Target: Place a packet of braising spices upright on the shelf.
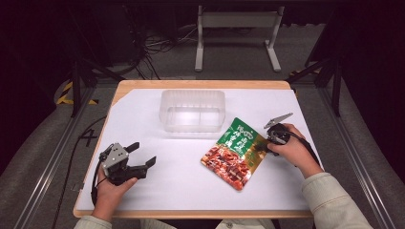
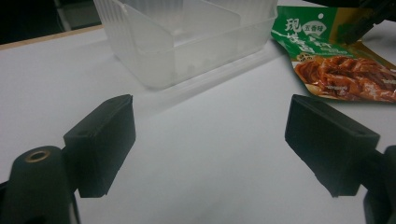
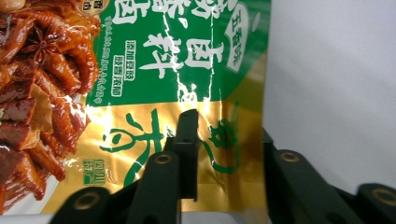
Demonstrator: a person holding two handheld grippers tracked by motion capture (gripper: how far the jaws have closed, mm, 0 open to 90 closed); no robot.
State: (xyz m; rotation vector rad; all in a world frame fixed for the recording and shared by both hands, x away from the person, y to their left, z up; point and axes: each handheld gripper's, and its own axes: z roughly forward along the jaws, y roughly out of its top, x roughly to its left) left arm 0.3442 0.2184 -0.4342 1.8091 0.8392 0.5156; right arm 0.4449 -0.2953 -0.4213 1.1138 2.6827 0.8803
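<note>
While lying flat on the white table, just in front of the clear container and slightly to its right, seen as a green-and-gold snack packet with only its gold side edge offered up. Right gripper set on that edge: one jaw over the printed face, the other past the rim and partly hidden behind the foil, jaws drawn partway together. Cannot tell whether the pads already bite or merely bracket the foil. Left gripper resting well apart near the table's front-left, jaws spread wide, nothing between them, looking across at the container and the packet's top corner.

Most likely trouble: a shallow hold. Glossy foil, gripped near the very edge, probably slides out once lifted, pulled down by the heavier filled end. Could also crumple or fold rather than rise, if only the upper jaw presses and the lower one never gets under. Dragging instead of lifting risks pushing the packet against the container's near wall and shoving the light tub back. Hanging from one side, probably swings and tilts, so may catch the container's rim on the way in. With the left gripper so far off, no quick support for a slip.
</note>
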